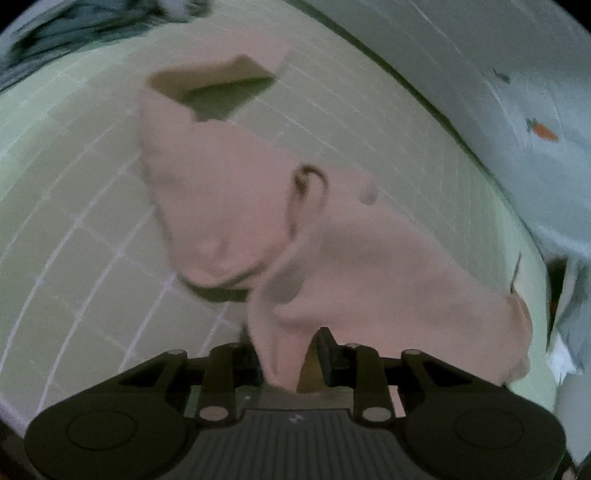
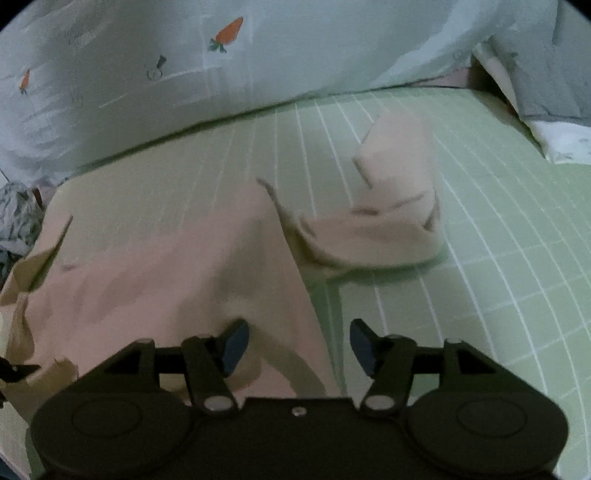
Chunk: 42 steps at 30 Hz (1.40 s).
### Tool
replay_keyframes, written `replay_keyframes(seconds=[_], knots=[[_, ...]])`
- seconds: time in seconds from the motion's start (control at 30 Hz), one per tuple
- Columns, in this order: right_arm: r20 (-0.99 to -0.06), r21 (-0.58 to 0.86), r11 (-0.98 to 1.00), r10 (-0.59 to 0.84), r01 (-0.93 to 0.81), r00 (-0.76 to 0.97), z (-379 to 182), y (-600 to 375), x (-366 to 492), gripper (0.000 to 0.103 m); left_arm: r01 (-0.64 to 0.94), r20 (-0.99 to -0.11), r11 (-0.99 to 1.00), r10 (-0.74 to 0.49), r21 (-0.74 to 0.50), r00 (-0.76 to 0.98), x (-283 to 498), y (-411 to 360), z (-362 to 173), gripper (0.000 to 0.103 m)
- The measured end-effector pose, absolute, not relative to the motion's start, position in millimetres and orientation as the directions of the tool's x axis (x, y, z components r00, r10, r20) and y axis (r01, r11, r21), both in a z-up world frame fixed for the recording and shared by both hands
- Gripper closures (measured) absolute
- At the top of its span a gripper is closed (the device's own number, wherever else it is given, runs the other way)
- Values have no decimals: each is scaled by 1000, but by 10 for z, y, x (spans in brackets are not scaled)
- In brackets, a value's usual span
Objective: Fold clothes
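A pale pink garment [image 1: 240, 192] lies crumpled on a green grid-lined sheet [image 1: 74, 229]. My left gripper [image 1: 291, 354] is shut on a bunched fold of it, and the cloth rises from the jaws toward the sheet. In the right wrist view the same pink garment [image 2: 166, 266] spreads to the left, with a folded part [image 2: 391, 192] standing further out. My right gripper [image 2: 299, 343] is open, its blue pads [image 2: 234, 345] apart just over the garment's near edge, holding nothing.
A pale blue quilt with carrot prints [image 2: 229, 33] lies along the far edge of the green sheet [image 2: 498, 240]; it also shows at the right of the left wrist view [image 1: 539, 131]. Dark patterned cloth [image 1: 55, 33] lies at the upper left. A grey-white pillow corner [image 2: 554, 140] lies at the right.
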State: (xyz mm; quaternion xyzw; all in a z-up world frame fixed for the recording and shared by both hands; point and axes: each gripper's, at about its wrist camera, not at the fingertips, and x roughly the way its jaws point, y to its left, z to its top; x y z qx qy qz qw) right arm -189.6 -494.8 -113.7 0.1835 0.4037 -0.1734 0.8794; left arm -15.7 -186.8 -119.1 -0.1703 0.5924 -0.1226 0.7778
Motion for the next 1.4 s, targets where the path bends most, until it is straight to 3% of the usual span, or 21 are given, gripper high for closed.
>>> replay_keyframes(seconds=[0.07,0.13,0.2,0.23,0.53,0.63,0.7,0.77,0.9,1.07,1.1,1.13,1.17,1.2,1.27,1.4], knots=[[-782,202,873,-129,444,609,-1169,-4990,-1810,47,7,-883,916,-389,-402,261,-62,-1931,-1211,77],[-796,229,872,-88,433,598,-1229,-5033,-1713,58,22,-883,916,-394,-402,254,59,-1993,-1220,79],[-812,228,880,-64,416,580,-1287,-5055,-1597,78,35,-886,918,-390,-394,251,190,-2057,-1231,82],[-816,216,887,-64,407,574,-1301,-5059,-1533,82,44,-884,918,-391,-394,255,272,-2102,-1229,85],[-798,157,899,-128,409,588,-1293,-5338,-718,95,113,-857,909,-417,-402,304,1284,-2549,-1165,88],[-776,165,869,-177,466,605,-1152,-5510,-559,91,139,-848,915,-402,-378,345,1422,-2624,-997,81],[-769,176,862,-181,476,613,-1078,-5565,-593,66,147,-849,919,-395,-367,350,1342,-2609,-922,69],[-766,179,855,-189,486,615,-1058,-5556,-717,56,127,-856,920,-392,-372,337,1193,-2580,-921,63],[-805,232,825,-136,516,578,-1199,-5464,-1029,46,67,-868,914,-401,-399,293,967,-2487,-1023,62],[-816,252,826,-98,504,569,-1305,-5378,-1153,44,102,-869,915,-403,-391,286,908,-2522,-1051,64],[-817,252,833,-90,492,570,-1305,-5366,-1145,47,113,-871,918,-397,-380,289,917,-2557,-1056,64],[-817,249,841,-83,480,570,-1308,-5351,-1133,48,122,-875,922,-387,-368,292,914,-2585,-1081,71],[-819,236,854,-82,463,568,-1308,-5328,-1118,57,125,-880,927,-374,-352,293,908,-2595,-1111,91],[-822,212,873,-85,440,564,-1307,-5297,-1101,75,126,-885,931,-364,-342,289,893,-2589,-1136,94],[-823,185,895,-85,406,562,-1309,-5275,-1082,99,122,-881,929,-369,-348,296,911,-2563,-1150,98],[-775,212,884,-109,417,623,-1160,-5381,-1206,99,162,-831,904,-428,-396,355,790,-2293,-839,99]])
